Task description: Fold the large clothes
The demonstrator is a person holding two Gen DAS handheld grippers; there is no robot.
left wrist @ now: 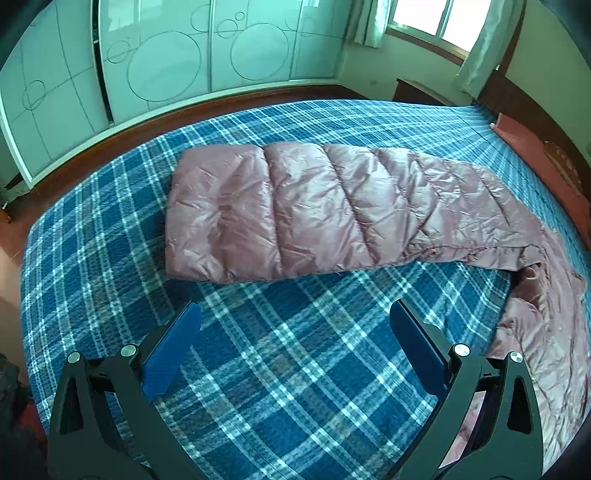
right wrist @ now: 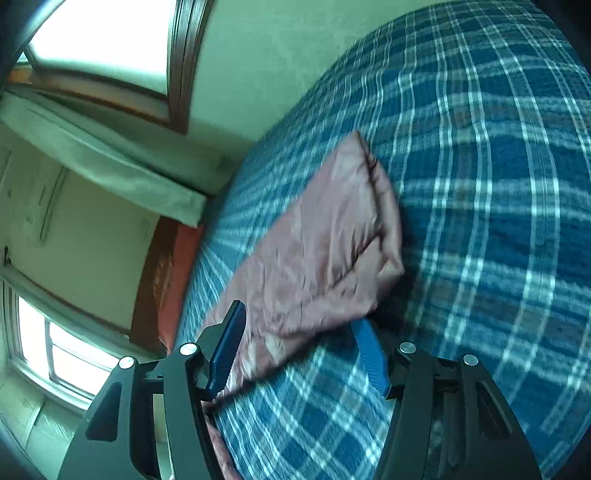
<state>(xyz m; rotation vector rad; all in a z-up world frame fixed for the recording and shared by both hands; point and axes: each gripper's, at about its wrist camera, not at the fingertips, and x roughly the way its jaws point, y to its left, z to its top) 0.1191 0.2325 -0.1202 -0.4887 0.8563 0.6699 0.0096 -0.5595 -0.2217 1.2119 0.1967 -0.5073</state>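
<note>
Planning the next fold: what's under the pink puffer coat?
The pink puffer coat lies on the blue plaid bedspread. Anything beneath its padded panels is covered and cannot be seen.

Left wrist view: mounted behind the left gripper (left wrist: 295, 332), looking steeply down and forward across the plaid bedspread (left wrist: 277, 387) toward the wardrobe doors (left wrist: 166, 66) — the pink down coat (left wrist: 295, 210) lies just ahead of the jaws.

Right wrist view: set behind the right gripper (right wrist: 299, 347), strongly rolled, close and low over the bed — coat (right wrist: 314, 258) between and ahead of the jaws.

Shared: bedspread (right wrist: 480, 221), coat, window (left wrist: 436, 22), red pillow (left wrist: 535, 162).
</note>
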